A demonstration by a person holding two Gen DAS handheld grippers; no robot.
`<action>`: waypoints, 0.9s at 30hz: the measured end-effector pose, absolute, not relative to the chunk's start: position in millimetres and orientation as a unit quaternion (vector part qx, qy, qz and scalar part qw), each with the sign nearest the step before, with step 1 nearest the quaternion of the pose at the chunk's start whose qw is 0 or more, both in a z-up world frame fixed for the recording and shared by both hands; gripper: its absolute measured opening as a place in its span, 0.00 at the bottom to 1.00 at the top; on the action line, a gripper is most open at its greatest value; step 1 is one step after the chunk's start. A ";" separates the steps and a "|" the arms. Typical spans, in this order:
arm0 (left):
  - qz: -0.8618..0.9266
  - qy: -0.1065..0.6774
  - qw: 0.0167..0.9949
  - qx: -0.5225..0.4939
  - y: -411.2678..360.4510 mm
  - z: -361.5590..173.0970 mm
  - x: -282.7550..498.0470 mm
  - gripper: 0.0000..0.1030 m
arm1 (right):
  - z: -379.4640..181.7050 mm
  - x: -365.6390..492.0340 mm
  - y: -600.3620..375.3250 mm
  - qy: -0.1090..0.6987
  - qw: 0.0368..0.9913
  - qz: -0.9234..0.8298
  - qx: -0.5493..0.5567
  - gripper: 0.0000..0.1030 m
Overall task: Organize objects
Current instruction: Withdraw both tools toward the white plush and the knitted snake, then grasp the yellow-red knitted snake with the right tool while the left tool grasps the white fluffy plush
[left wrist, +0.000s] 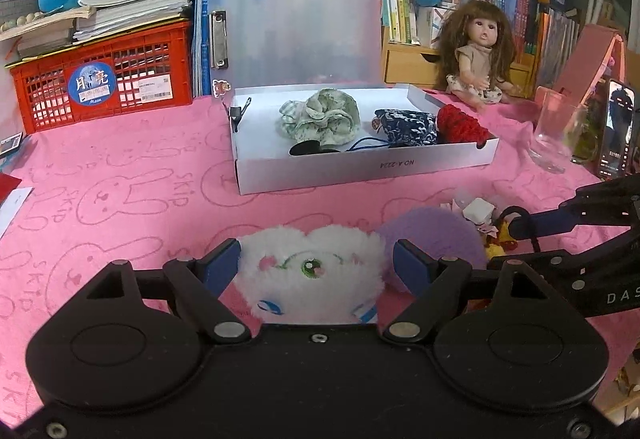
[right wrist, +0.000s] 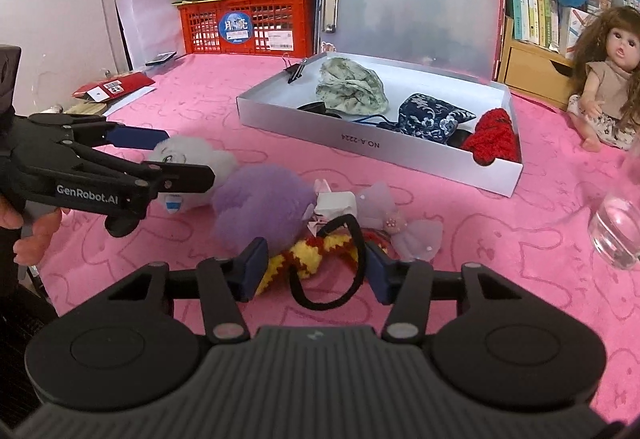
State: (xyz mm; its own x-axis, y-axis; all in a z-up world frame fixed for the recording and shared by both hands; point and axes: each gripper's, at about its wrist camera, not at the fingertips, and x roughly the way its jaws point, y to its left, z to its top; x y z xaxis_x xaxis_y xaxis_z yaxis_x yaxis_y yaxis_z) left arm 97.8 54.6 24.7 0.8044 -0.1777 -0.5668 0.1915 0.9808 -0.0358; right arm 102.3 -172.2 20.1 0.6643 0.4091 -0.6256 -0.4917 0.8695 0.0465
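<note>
Left tongs (left wrist: 316, 263) stand released around the white fluffy toy (left wrist: 314, 273) on the pink surface (left wrist: 120, 167); right tongs (right wrist: 316, 267) gape around a yellow-red knit piece (right wrist: 304, 263) and black hair tie (right wrist: 332, 263), pads apparently not pressing.

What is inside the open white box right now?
In the white box: a green floral scrunchie, a navy patterned pouch, a red knitted piece and a black item partly hidden under the scrunchie.
</note>
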 end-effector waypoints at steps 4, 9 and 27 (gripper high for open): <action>-0.097 0.295 0.951 0.009 55.6 23.2 98.3 0.80 | 19.0 104.8 -169.5 0.328 0.909 0.250 -0.063 0.61; -0.094 0.295 0.951 0.009 56.2 20.8 98.4 0.80 | 18.0 106.5 -168.6 0.331 0.907 0.253 -0.059 0.59; -0.091 0.300 0.950 -0.002 61.6 12.5 96.8 0.81 | 10.4 105.7 -166.4 0.340 0.901 0.264 -0.044 0.53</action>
State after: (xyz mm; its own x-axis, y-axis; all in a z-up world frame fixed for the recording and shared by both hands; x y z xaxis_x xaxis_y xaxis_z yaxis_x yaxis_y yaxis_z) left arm 96.8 61.6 12.5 0.8032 -0.1740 -0.5697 0.1718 0.9834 -0.0583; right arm 105.7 -166.4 10.4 0.6290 0.4462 -0.6366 -0.5062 0.8566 0.1003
